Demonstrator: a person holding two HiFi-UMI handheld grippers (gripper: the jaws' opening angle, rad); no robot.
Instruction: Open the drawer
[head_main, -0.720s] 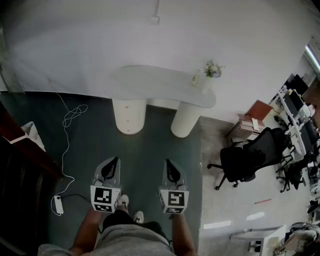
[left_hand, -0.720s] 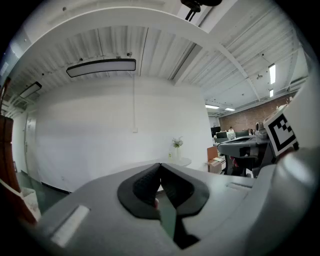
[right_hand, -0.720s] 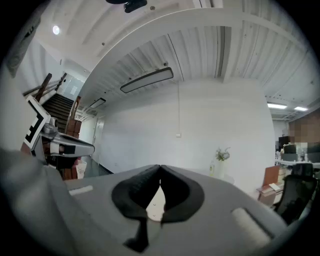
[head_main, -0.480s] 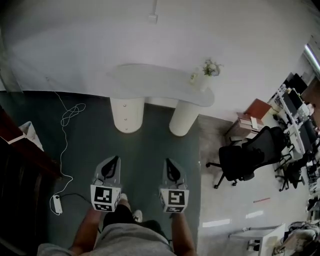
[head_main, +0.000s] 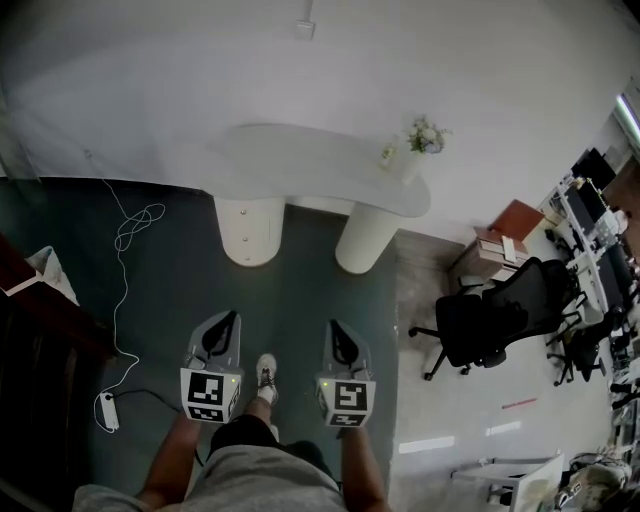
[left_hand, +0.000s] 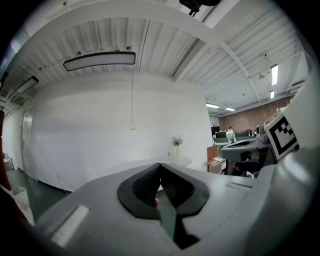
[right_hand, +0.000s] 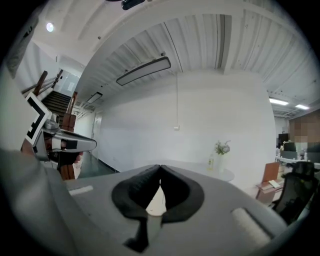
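Note:
A white table (head_main: 310, 165) stands by the wall on two round pedestals. The left pedestal (head_main: 250, 228) has faint small knobs on its front; the drawer fronts are too small to make out. My left gripper (head_main: 228, 320) and right gripper (head_main: 335, 325) are held side by side over the green floor, well short of the table, both pointing at it. The left gripper view shows its jaws (left_hand: 160, 165) shut with nothing between them. The right gripper (right_hand: 160, 167) is also shut and empty. The table (right_hand: 200, 170) lies ahead.
A vase of flowers (head_main: 420, 140) stands on the table's right end. A black office chair (head_main: 480, 325) and a brown box (head_main: 515, 222) are at the right. A white cable (head_main: 125, 250) runs to a power strip (head_main: 105, 410) at the left, beside dark stairs (head_main: 40, 340).
One shoe has stepped forward between the grippers. The table has shifted slightly in the head view. Both grippers keep their place and stay shut.

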